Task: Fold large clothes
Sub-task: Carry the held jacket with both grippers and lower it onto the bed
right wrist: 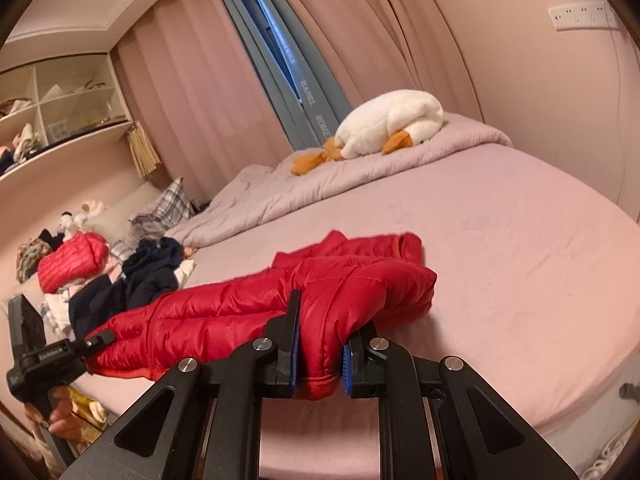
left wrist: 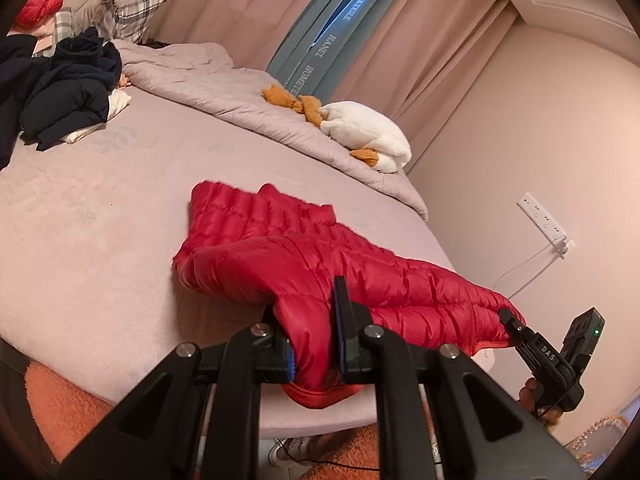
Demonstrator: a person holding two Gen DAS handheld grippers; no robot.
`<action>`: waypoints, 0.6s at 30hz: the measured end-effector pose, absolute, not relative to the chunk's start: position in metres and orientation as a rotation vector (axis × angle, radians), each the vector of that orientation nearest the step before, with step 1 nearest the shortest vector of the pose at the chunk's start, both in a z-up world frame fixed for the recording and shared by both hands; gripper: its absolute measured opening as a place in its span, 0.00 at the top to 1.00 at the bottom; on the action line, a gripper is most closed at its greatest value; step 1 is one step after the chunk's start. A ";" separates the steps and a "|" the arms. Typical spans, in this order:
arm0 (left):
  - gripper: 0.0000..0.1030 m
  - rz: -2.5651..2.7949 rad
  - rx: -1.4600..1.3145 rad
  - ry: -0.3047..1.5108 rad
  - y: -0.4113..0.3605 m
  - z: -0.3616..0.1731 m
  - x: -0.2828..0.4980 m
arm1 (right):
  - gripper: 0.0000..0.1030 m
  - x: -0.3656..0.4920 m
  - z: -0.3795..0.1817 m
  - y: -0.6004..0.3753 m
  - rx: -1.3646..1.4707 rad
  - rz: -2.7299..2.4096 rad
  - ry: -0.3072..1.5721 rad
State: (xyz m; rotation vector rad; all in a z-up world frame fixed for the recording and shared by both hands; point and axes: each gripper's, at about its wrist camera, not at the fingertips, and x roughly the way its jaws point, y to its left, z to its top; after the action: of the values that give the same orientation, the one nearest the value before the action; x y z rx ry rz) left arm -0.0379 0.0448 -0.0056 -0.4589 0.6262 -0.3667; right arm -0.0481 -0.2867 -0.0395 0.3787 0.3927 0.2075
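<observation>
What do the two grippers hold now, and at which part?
Both hold the red puffer jacket by its near edge: left gripper at one end, right gripper at the other.

Quilted jacket (left wrist: 304, 256), frame centre: bright red with stitched channels, ribbed hem in a more orange red. Bed sheet (left wrist: 100, 216): pale pink-lilac with a faint leaf print; plush goose (left wrist: 368, 132), upper right: white with orange-brown feet. Pillow (left wrist: 132, 12), upper left: grey-and-white plaid; adjacent clothes heap (left wrist: 68, 88): navy; curtains (left wrist: 248, 4): dusty pink.

two red puffer jackets (right wrist: 248, 312) (right wrist: 72, 264), one white plush goose (right wrist: 392, 124), one plaid pillow (right wrist: 172, 204), two tongs (left wrist: 316, 344) (right wrist: 320, 360)
</observation>
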 end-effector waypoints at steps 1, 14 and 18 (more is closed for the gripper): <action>0.87 -0.371 -0.461 0.621 0.046 -0.003 -0.041 | 0.84 -0.050 -0.038 -0.287 0.379 0.210 0.387; 0.86 -0.380 -0.481 0.641 0.054 0.001 -0.043 | 0.84 -0.052 -0.030 -0.282 0.378 0.230 0.358; 0.86 -0.365 -0.480 0.666 0.052 -0.005 -0.029 | 0.84 -0.040 -0.036 -0.282 0.383 0.223 0.387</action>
State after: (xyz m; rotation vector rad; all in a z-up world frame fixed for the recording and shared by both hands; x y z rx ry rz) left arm -0.0292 0.0521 -0.0055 -0.4799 0.6657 -0.3650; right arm -0.0403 -0.2825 -0.0360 0.3832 0.3871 0.2235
